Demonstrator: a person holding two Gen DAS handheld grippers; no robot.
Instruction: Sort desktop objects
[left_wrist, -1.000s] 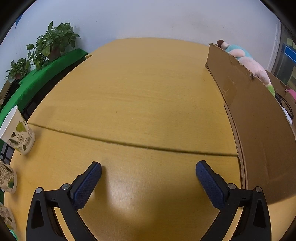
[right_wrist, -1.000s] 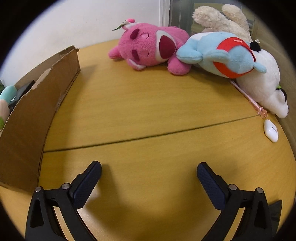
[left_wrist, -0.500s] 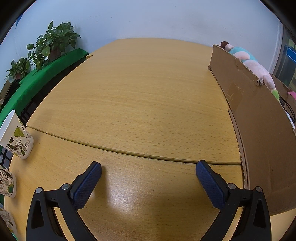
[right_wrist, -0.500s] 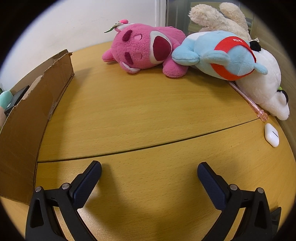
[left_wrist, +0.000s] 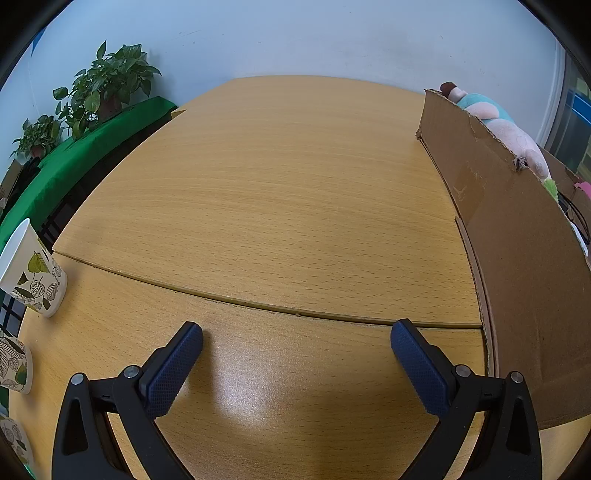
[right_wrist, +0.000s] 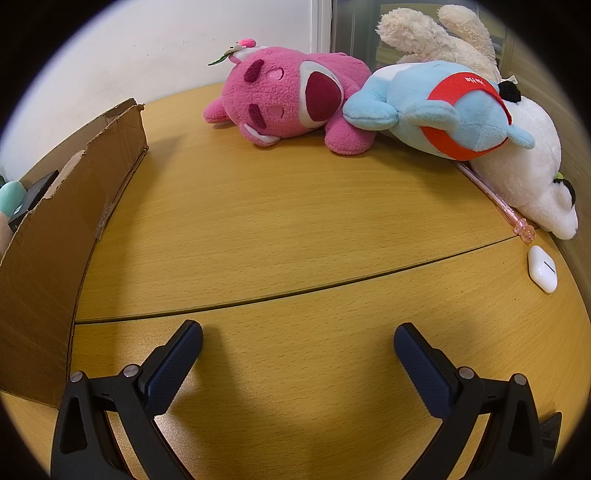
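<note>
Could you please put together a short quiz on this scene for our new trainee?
1. True or false: the right gripper is shut on the pink plush.
2. Multiple choice: what lies on the table just past the tip of the pink pen? A) a paper cup B) a white earbud case C) a plant
3. Fill in: in the left wrist view, the cardboard box stands to the ____ of the left gripper.

Key:
1. False; its jaws are open and hold nothing.
2. B
3. right
</note>
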